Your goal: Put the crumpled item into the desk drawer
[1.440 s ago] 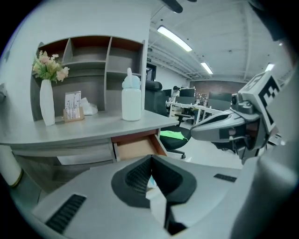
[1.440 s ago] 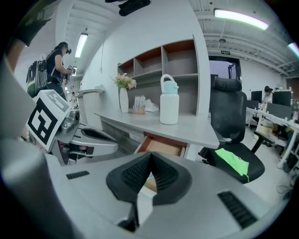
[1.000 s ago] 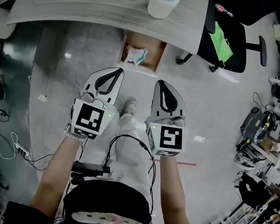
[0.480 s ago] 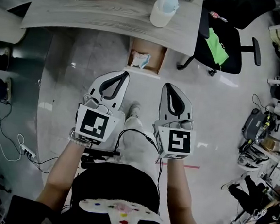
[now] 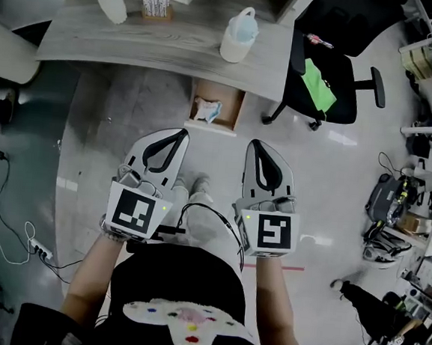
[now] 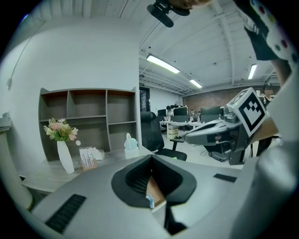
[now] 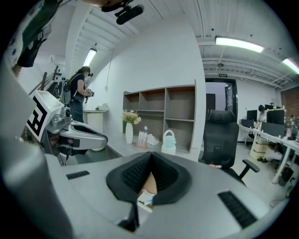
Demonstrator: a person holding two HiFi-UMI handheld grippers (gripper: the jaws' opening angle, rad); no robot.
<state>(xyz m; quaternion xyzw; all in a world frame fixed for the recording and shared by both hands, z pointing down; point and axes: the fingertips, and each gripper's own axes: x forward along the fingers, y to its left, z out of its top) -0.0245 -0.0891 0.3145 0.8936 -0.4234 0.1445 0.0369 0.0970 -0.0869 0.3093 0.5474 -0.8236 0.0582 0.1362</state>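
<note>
Head view, crumpled item [image 5: 206,111] inside boxy wooden drawer [image 5: 233,109]

The drawer [image 5: 238,111] runs back under the tabletop [image 5: 167,47], its rear hidden — the crumpled item [image 5: 207,112] inside is too small to identify. Past the left claw [image 6: 151,157] and right claw [image 7: 150,154], in their own views, only a sliver of drawer shows. Print on the card stand [image 5: 156,3] — unreadable.
</note>
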